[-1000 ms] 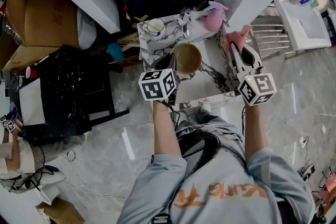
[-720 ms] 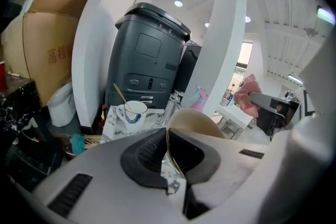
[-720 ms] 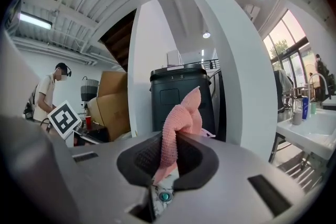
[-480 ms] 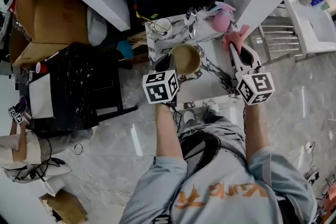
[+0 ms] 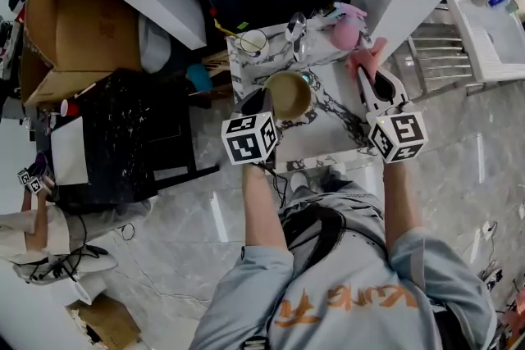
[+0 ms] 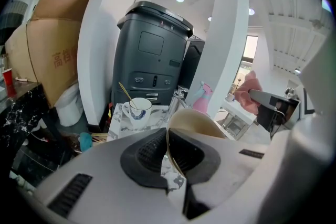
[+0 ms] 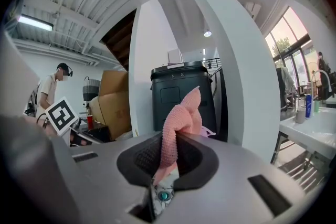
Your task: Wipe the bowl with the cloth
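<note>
Nearest the person, the left tool was nearly closed, its dark pads pinching the thin rim of the tan bowl. The bowl sat over the marbled surface, with its pale inside showing from above. To its right, the right tool was clamped on the pink cloth, which bunched up above the pads. The cloth was clear of the bowl and not touching it. Farther back on the surface stood a white mug with a spoon in it and a pink spray bottle. Beyond them was a dark grey bin, and off to the left a cardboard box.
</note>
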The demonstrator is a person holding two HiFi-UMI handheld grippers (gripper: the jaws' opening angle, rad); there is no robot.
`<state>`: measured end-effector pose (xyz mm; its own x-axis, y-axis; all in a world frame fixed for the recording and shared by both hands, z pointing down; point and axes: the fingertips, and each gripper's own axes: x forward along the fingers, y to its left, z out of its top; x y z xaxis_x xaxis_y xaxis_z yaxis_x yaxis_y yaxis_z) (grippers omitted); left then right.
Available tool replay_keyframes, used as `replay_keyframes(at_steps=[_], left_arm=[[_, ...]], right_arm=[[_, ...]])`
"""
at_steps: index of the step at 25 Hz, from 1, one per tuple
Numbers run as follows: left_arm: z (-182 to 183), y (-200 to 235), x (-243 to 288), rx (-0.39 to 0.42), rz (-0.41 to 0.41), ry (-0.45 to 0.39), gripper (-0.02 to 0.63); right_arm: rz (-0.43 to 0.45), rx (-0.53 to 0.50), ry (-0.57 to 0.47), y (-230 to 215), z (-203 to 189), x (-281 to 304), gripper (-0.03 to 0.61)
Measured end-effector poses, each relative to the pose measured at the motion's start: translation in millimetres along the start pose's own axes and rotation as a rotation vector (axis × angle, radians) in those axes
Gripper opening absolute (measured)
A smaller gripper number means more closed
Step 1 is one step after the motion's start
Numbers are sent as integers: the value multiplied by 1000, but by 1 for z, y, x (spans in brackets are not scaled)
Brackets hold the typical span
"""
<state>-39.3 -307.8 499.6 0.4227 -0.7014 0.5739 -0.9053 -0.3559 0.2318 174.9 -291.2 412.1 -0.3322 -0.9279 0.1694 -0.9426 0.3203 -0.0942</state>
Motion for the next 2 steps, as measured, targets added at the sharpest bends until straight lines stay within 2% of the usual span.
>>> replay_keyframes(at_steps=[2], left_arm=[[0, -2, 2, 3, -1, 5, 34]], right_arm=[[0, -2, 0, -3, 1, 1, 49]])
